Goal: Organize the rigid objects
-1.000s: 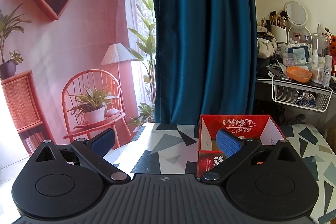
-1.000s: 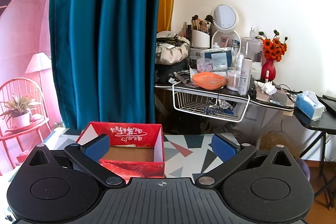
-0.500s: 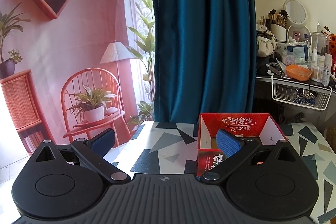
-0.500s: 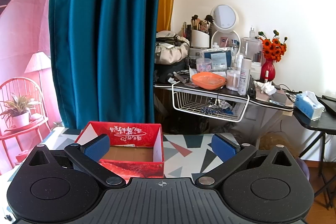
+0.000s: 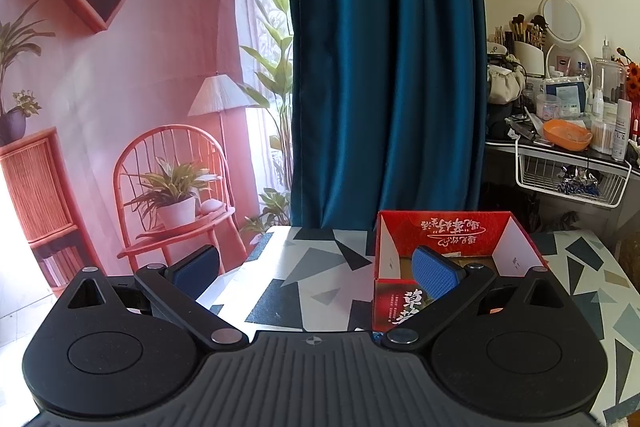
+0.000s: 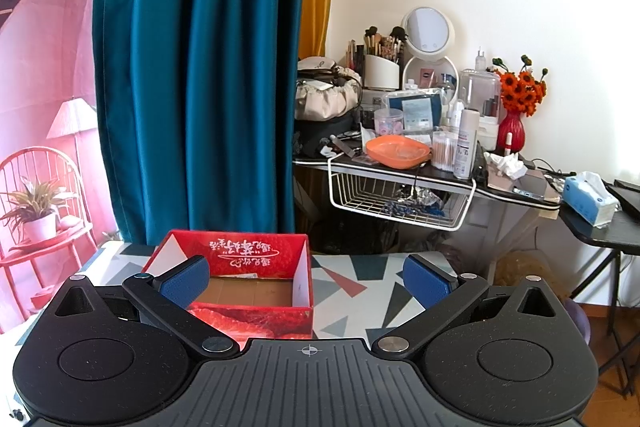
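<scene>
An open red cardboard box (image 5: 456, 231) with white script on its inner wall stands on a table patterned with grey and teal triangles (image 5: 320, 267). Its brown floor looks bare as far as I can see. My left gripper (image 5: 316, 269) is open above the table, its right pad in front of the box's near left corner. The right wrist view shows the same box (image 6: 256, 255) at lower left. There my right gripper (image 6: 306, 281) is open too, its left pad over the box's near left wall and nothing between the fingers.
A teal curtain (image 5: 384, 67) hangs behind the table. To the right, a dark vanity shelf (image 6: 432, 175) carries an orange bowl (image 6: 398, 151), bottles, brushes, a round mirror and a white wire basket (image 6: 400, 201). A red chair with a potted plant (image 5: 176, 195) is at left.
Both grippers have stayed open and nearly still. The left wrist view has shifted very slightly, so the box sits a touch lower and further left in it.
</scene>
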A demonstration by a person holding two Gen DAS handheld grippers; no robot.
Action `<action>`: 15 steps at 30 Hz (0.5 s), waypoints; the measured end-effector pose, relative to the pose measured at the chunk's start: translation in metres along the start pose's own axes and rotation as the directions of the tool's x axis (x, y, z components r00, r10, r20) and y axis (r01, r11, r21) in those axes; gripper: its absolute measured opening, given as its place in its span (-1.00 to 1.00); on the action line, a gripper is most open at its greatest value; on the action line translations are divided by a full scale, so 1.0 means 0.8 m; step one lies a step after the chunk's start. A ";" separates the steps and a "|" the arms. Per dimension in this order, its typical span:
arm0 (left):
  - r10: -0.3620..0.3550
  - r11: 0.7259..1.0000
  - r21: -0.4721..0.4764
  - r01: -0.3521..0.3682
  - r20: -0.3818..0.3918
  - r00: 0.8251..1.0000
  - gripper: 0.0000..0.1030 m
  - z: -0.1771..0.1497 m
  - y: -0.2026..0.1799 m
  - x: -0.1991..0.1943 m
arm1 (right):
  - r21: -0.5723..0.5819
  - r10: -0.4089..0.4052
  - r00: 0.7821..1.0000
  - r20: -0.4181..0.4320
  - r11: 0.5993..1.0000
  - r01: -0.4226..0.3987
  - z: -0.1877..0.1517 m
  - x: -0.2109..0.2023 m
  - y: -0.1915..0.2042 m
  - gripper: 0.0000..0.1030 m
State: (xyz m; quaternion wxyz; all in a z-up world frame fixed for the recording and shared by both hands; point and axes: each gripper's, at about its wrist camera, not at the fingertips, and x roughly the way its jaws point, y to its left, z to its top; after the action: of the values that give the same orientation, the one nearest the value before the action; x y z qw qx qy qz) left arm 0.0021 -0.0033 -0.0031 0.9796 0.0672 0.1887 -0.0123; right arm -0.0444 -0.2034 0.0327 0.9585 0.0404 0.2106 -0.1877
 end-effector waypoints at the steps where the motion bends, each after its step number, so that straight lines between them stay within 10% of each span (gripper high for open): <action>1: 0.000 1.000 0.000 0.000 0.001 1.000 1.00 0.000 0.000 0.000 | 0.000 0.001 1.000 0.000 1.000 -0.001 0.000 0.000 0.000 0.99; 15: -0.001 1.000 -0.001 0.001 -0.008 1.000 1.00 -0.002 -0.002 0.004 | 0.003 0.003 1.000 -0.003 1.000 -0.003 -0.004 0.001 -0.001 0.99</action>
State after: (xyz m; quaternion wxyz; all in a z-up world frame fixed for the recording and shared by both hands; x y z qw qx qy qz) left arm 0.0044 -0.0049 -0.0060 0.9789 0.0668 0.1928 -0.0126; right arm -0.0450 -0.2042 0.0296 0.9584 0.0425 0.2117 -0.1864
